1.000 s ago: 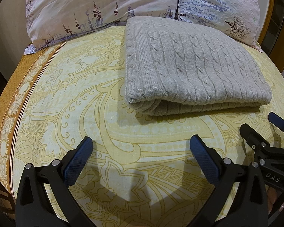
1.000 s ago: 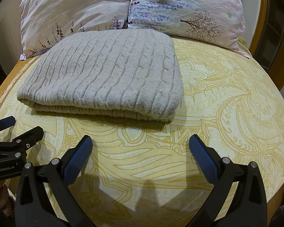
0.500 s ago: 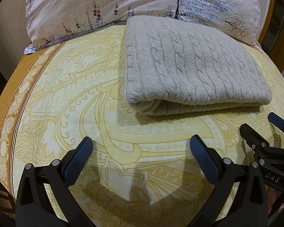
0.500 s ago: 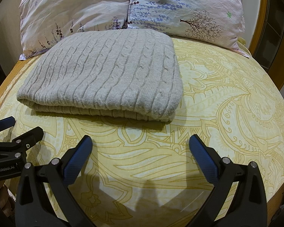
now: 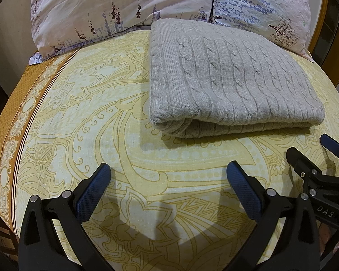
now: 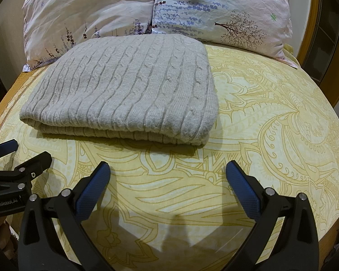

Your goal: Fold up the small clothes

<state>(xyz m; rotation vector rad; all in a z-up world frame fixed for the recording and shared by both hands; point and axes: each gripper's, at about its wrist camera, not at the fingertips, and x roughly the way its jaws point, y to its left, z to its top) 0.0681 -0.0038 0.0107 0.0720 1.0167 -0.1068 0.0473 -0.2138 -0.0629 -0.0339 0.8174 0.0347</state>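
A grey cable-knit sweater [image 5: 228,76] lies folded into a neat rectangle on the yellow patterned bed sheet [image 5: 90,113], its thick fold facing me. It also shows in the right wrist view [image 6: 128,85]. My left gripper [image 5: 168,172] is open and empty, above the sheet short of the sweater's near left corner. My right gripper [image 6: 167,171] is open and empty, short of the sweater's near right corner. Each gripper shows at the edge of the other's view, the right gripper [image 5: 311,151] and the left gripper [image 6: 22,153] both open.
Two floral pillows [image 5: 115,6] [image 6: 214,6] lie behind the sweater at the head of the bed. An orange border band [image 5: 18,103] runs along the sheet's left edge. A wooden bed frame [image 6: 314,22] rises at the right.
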